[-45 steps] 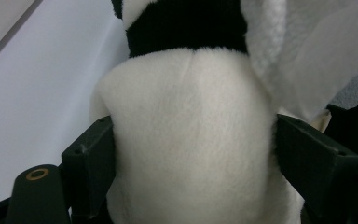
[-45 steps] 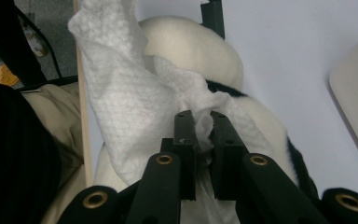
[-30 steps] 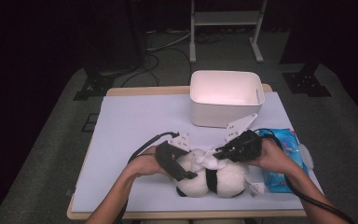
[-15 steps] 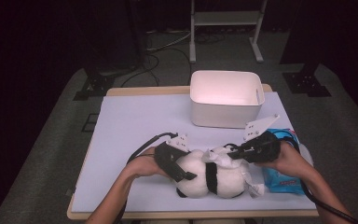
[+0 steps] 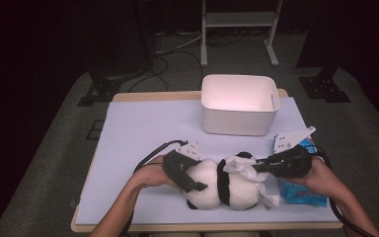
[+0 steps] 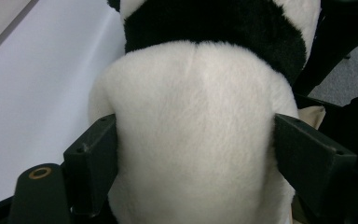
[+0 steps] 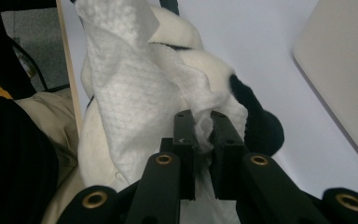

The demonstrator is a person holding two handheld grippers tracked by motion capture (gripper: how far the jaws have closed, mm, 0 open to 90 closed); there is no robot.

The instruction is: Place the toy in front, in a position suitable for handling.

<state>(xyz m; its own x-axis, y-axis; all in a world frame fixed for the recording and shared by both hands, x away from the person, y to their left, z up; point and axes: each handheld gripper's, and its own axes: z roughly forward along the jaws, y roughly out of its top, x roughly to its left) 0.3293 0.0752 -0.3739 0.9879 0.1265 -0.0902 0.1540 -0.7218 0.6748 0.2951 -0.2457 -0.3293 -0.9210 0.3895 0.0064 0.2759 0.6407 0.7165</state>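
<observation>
High view: plush panda (image 5: 217, 185) lying on its side on the pale table cover (image 5: 143, 133), near the front edge, between both hands. Left gripper (image 5: 190, 180) clamped across the white rear half of the panda, jaws wide and pressing into the plush from both sides; left hand (image 5: 153, 173) behind it. Right gripper (image 5: 256, 165) at the panda's right end, jaws pressed almost together on a white wipe (image 5: 244, 165) draped over the toy. Right hand (image 5: 321, 173) resting over a blue wipes pack (image 5: 298, 190) at the right front of the table. White bin (image 5: 239, 106) standing upright behind the panda, well apart from it, toward the far edge. Cables trailing from both grippers toward the person.

Left gripper view: white plush body (image 6: 196, 135) bulging between the two black jaws, both pads touching fur, one at each side. Black band of fur across the top of the frame. Pale table cover (image 6: 37, 88) off to the left.

Right gripper view: jaws nearly closed, pinching a bunched corner of the white textured wipe (image 7: 135, 88) between the pads. Rest of the wipe spread over the panda's white body (image 7: 98, 154); black ear or limb (image 7: 258, 123) just right of the jaw tips, cannot tell which. Corner of the white bin (image 7: 340, 65) at upper right, apart from the toy. Table edge and a beige trouser leg visible at left.
</observation>
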